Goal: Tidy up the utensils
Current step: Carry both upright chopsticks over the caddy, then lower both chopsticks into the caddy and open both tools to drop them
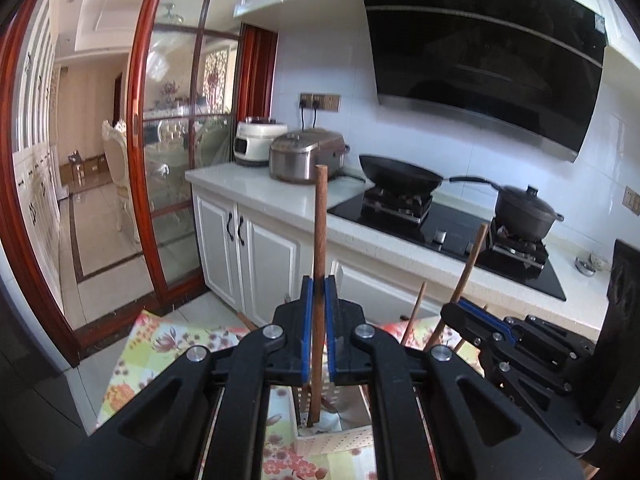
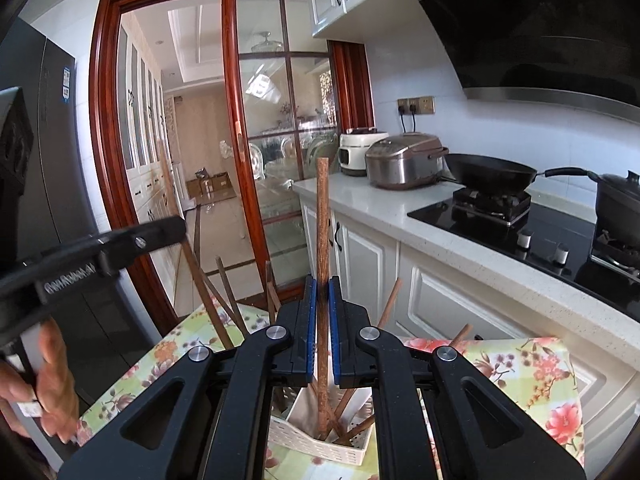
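My left gripper (image 1: 319,280) is shut on a brown wooden chopstick (image 1: 320,232) held upright, its lower end in a white perforated utensil holder (image 1: 340,444) below. My right gripper (image 2: 322,282) is shut on another wooden chopstick (image 2: 322,220), also upright, its lower end in the same white holder (image 2: 320,446). Several more wooden chopsticks (image 2: 226,300) lean in the holder. The right gripper also shows in the left wrist view (image 1: 472,314), and the left gripper in the right wrist view (image 2: 176,226), held by a hand (image 2: 44,380).
The holder stands on a table with a floral cloth (image 2: 532,376). Beyond it are white cabinets (image 1: 248,240), a counter with two rice cookers (image 1: 306,156), a black stove with a wok (image 1: 400,174) and a pot (image 1: 524,210). A glass sliding door (image 2: 280,140) is at left.
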Tool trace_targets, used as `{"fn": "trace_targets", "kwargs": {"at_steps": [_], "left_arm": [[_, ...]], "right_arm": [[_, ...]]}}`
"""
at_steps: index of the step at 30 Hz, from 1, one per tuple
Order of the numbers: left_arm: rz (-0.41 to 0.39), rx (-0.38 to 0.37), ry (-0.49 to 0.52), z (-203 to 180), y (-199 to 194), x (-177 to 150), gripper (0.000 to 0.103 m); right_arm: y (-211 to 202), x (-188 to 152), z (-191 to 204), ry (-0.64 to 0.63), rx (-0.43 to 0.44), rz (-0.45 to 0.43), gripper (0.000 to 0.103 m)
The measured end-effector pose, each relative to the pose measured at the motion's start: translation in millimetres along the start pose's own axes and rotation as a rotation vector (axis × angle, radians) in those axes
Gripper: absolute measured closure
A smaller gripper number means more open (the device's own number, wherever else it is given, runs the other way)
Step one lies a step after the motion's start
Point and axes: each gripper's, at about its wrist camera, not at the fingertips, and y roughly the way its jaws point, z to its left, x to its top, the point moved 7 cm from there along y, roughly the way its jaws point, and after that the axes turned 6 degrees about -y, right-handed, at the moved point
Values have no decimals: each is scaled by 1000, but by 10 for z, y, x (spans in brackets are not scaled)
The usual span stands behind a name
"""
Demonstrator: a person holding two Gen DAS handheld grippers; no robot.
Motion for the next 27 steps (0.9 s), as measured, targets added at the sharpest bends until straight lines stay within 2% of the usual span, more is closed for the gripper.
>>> {"fn": "trace_targets", "kwargs": {"at_steps": [7,9,11,13,16,19,23,25,27], "left_arm": [[85,6,22,42,301,-328,97],[91,16,12,94,339,-364,97],[95,29,7,158,343,-389,97],[95,41,6,209,334,-403,93],[83,62,2,299,280,-392,79],[63,82,-13,380,179,-367,67],[5,119,-23,461,-47,-322,39],[-31,140,-7,473,-187,-315,33],[-58,166,21,459,-299,-324,23]], "right_arm": [[256,-231,122,-13,38,91,96],[298,-284,127,-11,29,112,96],[328,-311,108,11,39,124,92],[330,-321,67,31,35,126,91],[284,-317,30,38,36,124,88],[203,-278,21,41,31,105,70],[43,-212,-17,46,18,74,70],[-68,-181,-49,56,14,54,70],[-155,-161,-79,63,9,41,70]]}}
